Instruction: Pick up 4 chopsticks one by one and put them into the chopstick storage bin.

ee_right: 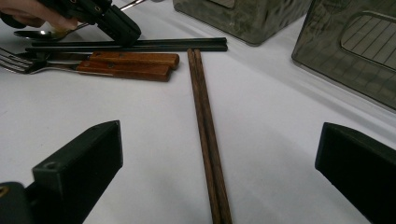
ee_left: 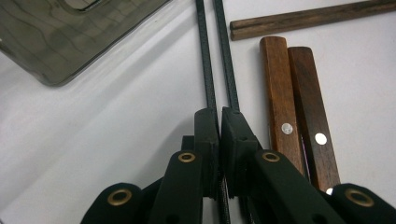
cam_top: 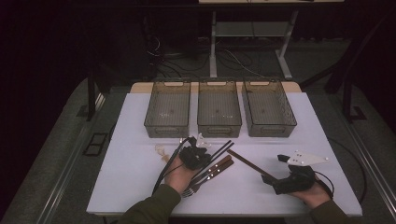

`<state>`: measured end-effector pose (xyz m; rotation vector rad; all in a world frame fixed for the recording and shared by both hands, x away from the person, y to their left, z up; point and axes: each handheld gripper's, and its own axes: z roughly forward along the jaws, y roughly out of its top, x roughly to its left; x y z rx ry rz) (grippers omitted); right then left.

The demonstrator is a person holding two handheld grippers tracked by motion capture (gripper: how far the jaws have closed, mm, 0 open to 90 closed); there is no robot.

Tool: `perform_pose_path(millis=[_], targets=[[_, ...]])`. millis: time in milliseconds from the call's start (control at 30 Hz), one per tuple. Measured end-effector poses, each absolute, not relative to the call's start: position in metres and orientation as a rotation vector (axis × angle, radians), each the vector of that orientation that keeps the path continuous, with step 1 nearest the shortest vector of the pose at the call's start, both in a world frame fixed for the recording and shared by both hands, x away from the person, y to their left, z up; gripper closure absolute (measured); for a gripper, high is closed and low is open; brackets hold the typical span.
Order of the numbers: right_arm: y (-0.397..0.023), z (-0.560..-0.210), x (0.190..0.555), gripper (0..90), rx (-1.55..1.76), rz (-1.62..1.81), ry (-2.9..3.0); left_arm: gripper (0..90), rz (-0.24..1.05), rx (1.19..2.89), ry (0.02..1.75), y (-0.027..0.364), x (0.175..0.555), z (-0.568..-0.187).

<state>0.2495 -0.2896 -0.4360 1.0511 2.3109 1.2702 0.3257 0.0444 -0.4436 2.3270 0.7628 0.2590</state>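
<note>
Resting near the front edge of the white table [cam_top: 140, 186], both of the person's hands hold grippers. At the near right, the right gripper [ee_right: 219, 154] has its jaws spread wide with nothing between them; in the right gripper view a pair of brown wooden chopsticks [ee_right: 205, 130] lies on the table within the gap, touching neither jaw. In the high view that gripper [cam_top: 275, 183] sits at the near right with its grey three-cornered plate [cam_top: 306, 159] above it, and the brown chopsticks [cam_top: 250, 164] run from it up and to the left.

At the near centre-left, the left gripper [cam_top: 196, 156] is held low over the table. In the left gripper view its jaws [ee_left: 219, 126] are drawn almost together around a pair of black chopsticks [ee_left: 217, 51], which pass between them and run away toward the far side; whether the pads actually press the sticks cannot be told for certain, though they look pinched. Just right of them lie two wooden-handled pieces of cutlery [ee_left: 299, 107] side by side, with a fork's tines [ee_right: 16, 58] visible in the right gripper view.

Farther back, three translucent grey bins [cam_top: 219, 109] stand in a row across the table, each empty as far as can be seen. Beyond the table, the legs of a desk frame [cam_top: 252, 42] and cables lie on the dark floor.
</note>
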Motion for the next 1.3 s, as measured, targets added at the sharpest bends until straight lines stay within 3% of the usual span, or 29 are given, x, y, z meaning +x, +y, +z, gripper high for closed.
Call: perform_pose_path(millis=[533,1300], targets=[[-0.290,-0.435,0.249,0.5,1.048,1.272,2.308,86.1,0.240,2.273,0.799,0.038,0.326,-0.442],[-0.290,-0.436,0.250,0.5,1.056,1.293,2.310,86.2,0.158,2.213,0.708,0.043,0.336,-0.412]])
